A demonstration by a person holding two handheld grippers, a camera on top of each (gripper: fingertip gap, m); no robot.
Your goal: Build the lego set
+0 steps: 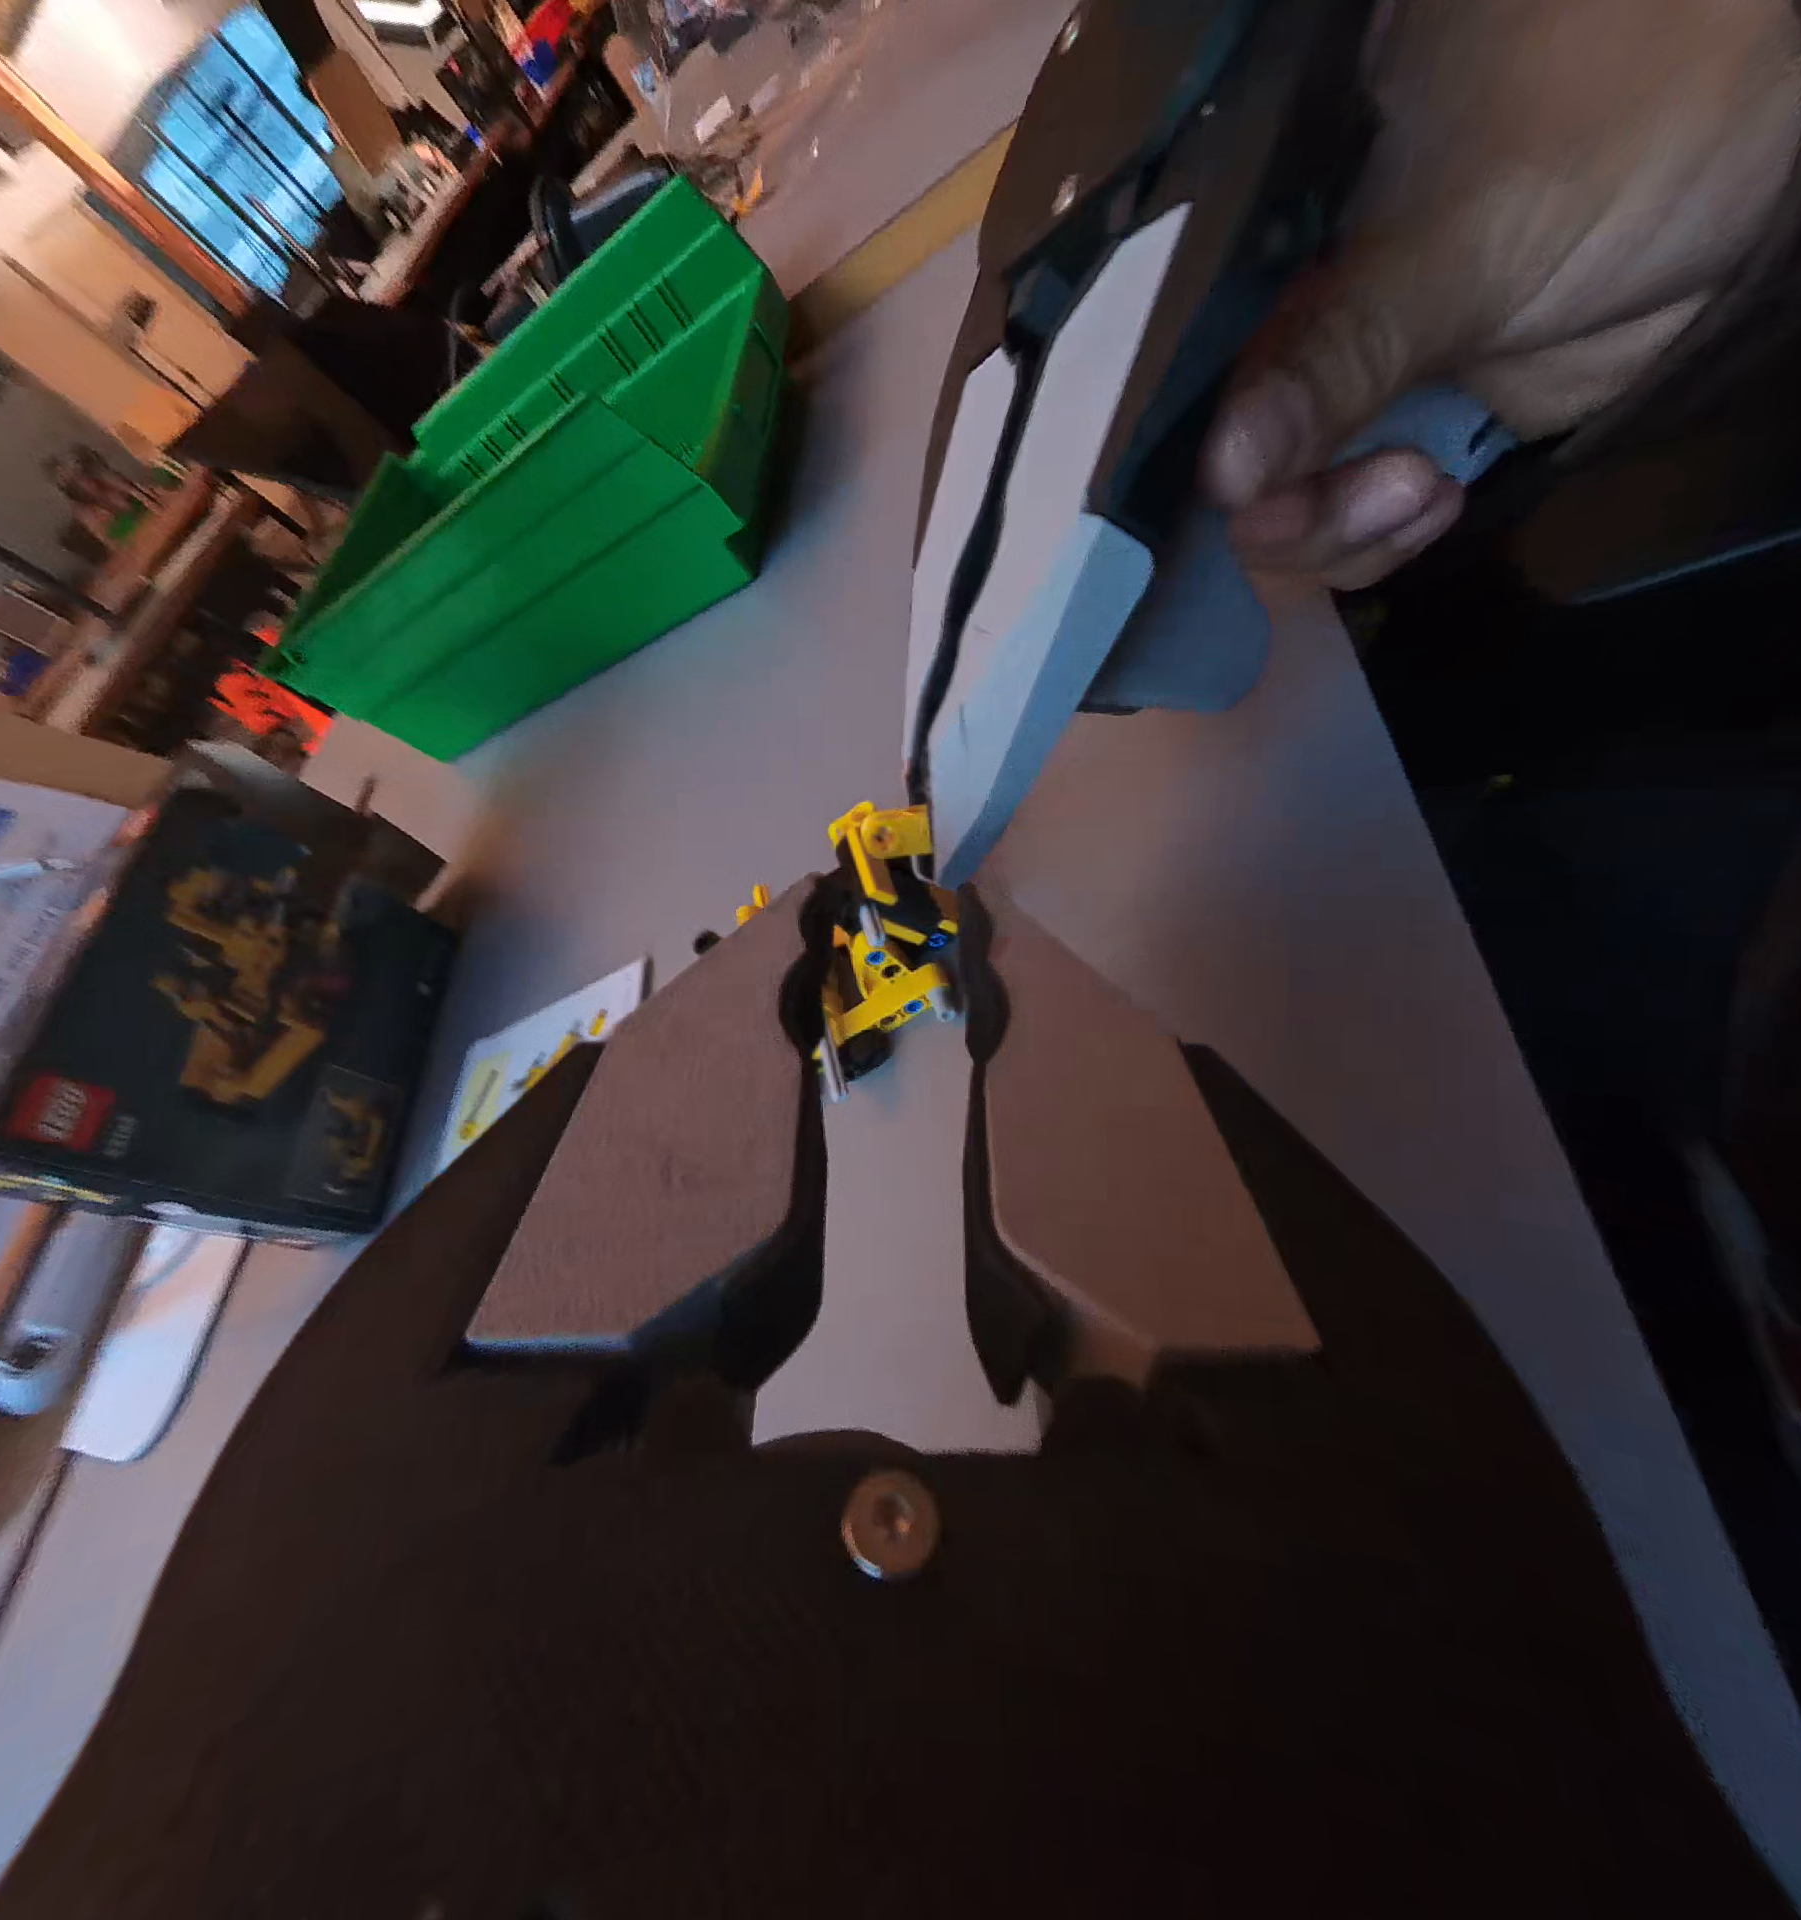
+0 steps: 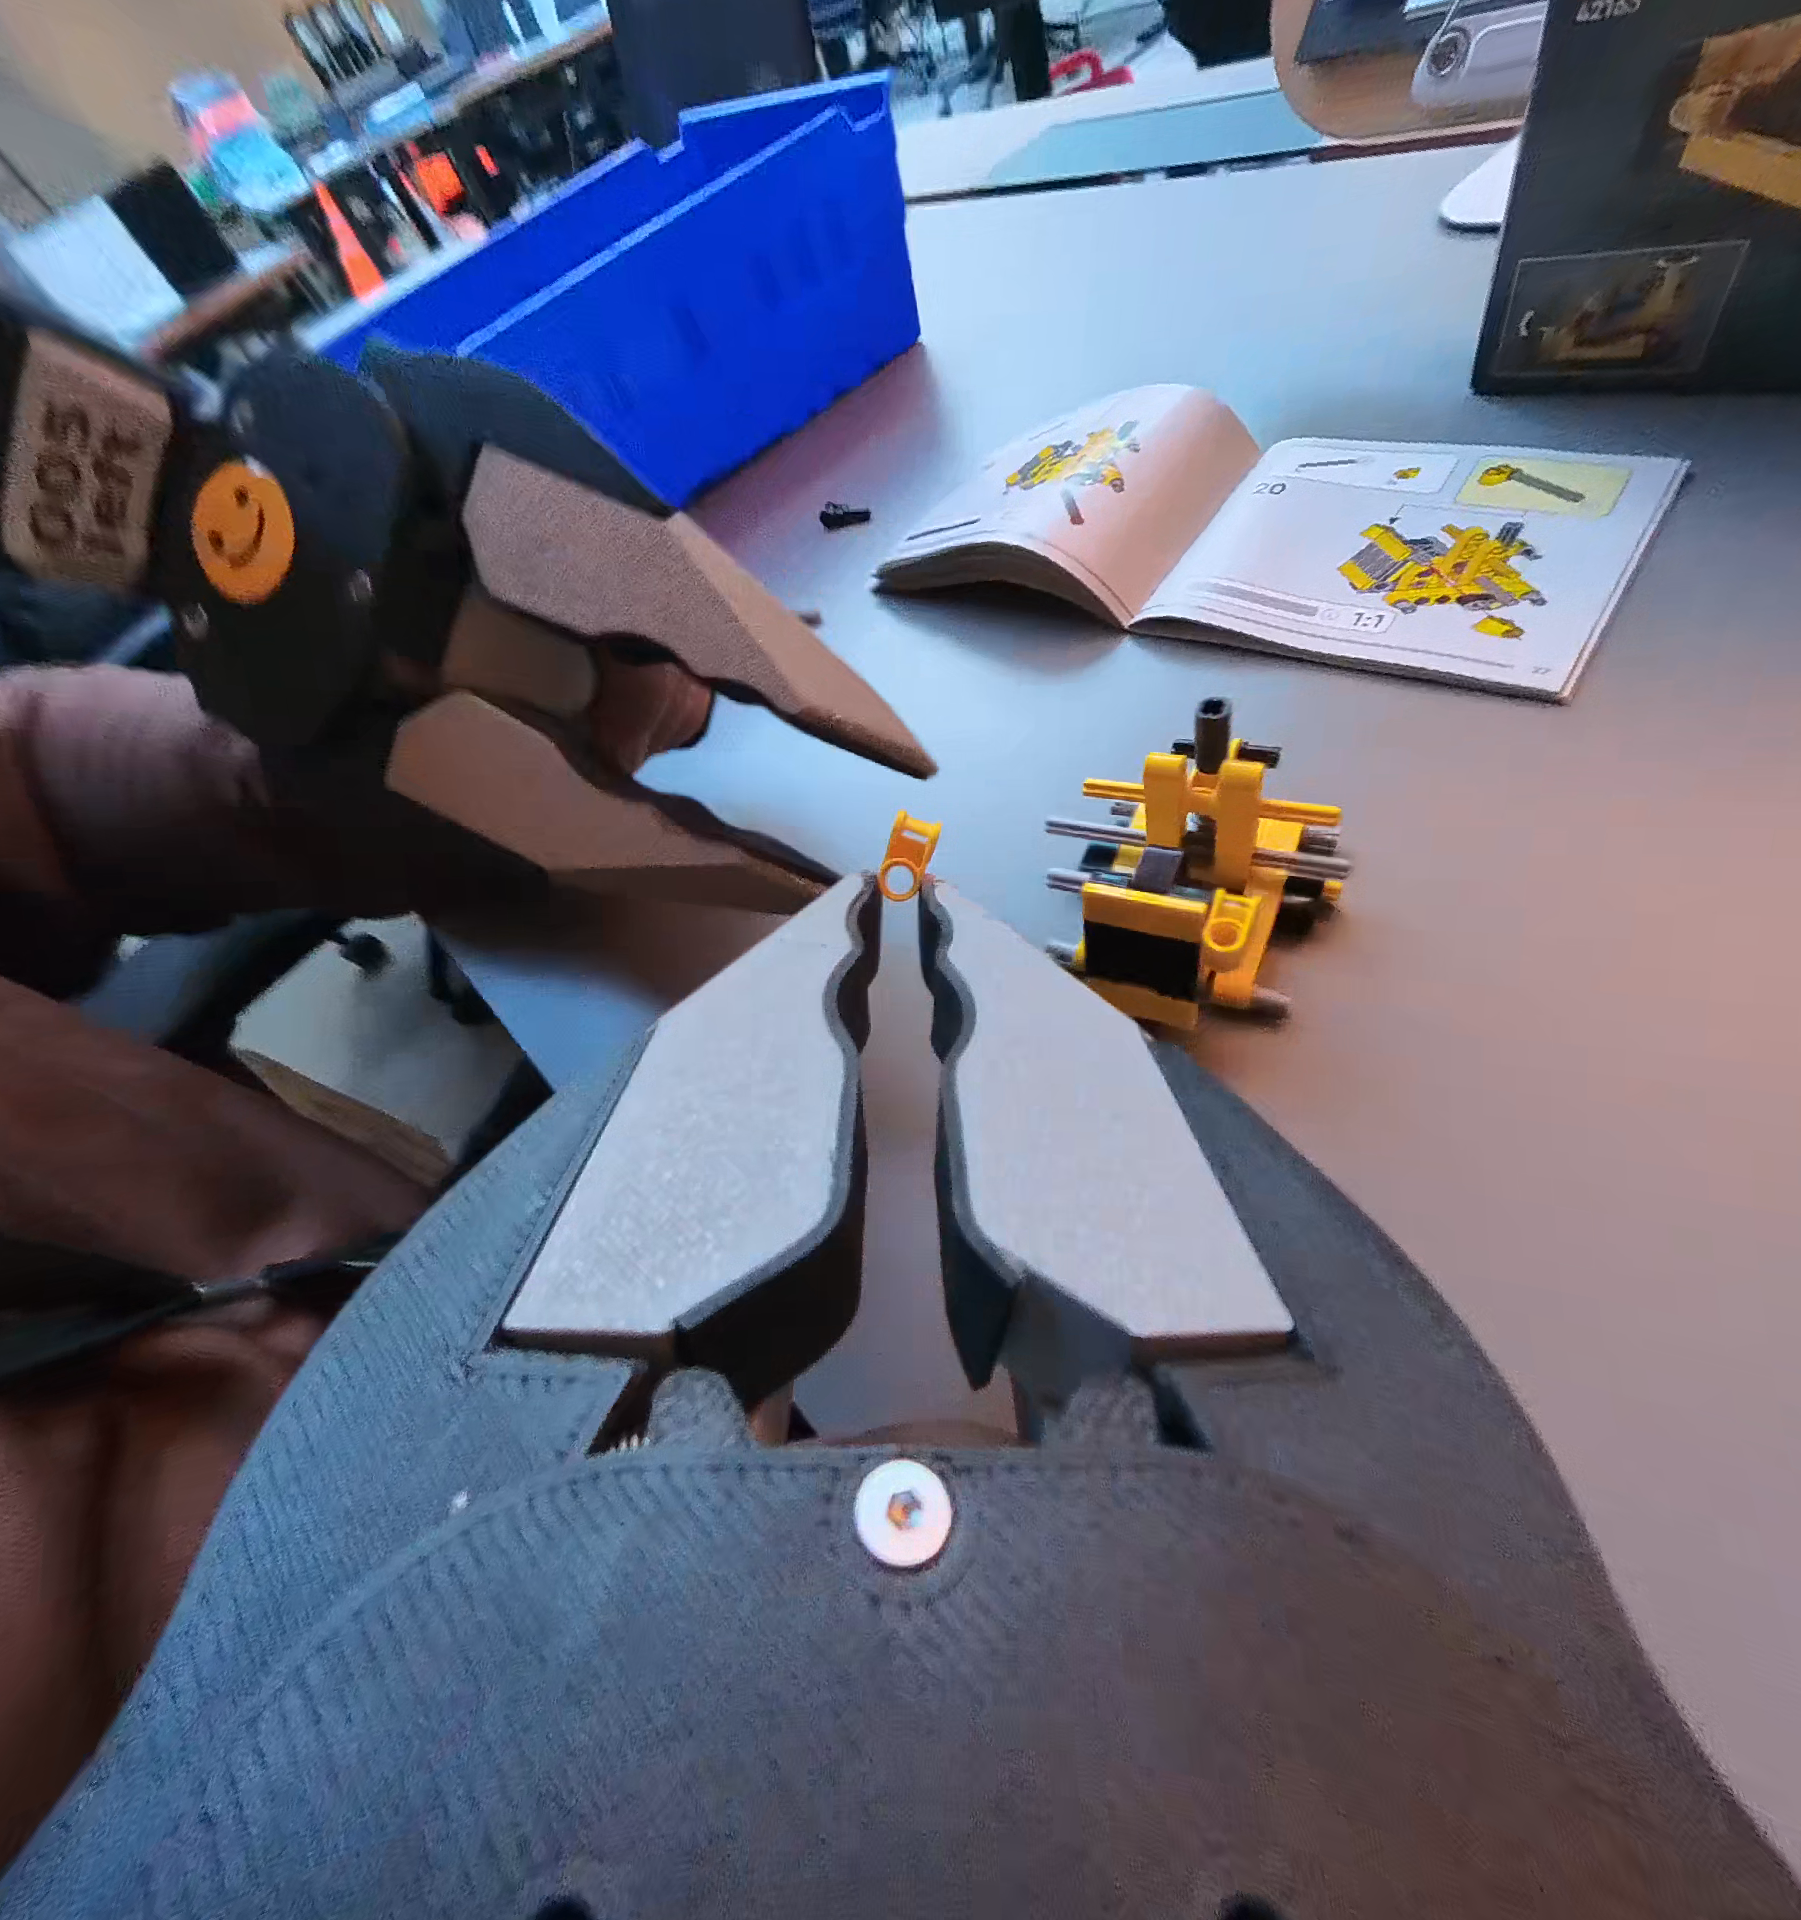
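A part-built yellow and black lego model (image 2: 1197,883) with grey axles stands on the grey table (image 2: 1561,1195). My right gripper (image 2: 903,883) is shut on a small yellow connector piece (image 2: 908,854) and holds it above the table, left of the model. My left gripper (image 2: 875,821) reaches in from the left, open and empty, with its tips just beside the piece. In the left wrist view my left gripper (image 1: 885,899) is open, and the model (image 1: 880,987) shows through the gap. The right gripper (image 1: 932,842) comes down from above with the yellow piece (image 1: 883,833) at its tip.
An open instruction booklet (image 2: 1291,540) lies behind the model, with a small black pin (image 2: 844,514) to its left. The dark lego box (image 2: 1685,187) stands at the back right. A blue bin (image 2: 667,281) is at the back left, and a green bin (image 1: 563,499) shows in the left wrist view. The tips of both grippers are at nearly the same place.
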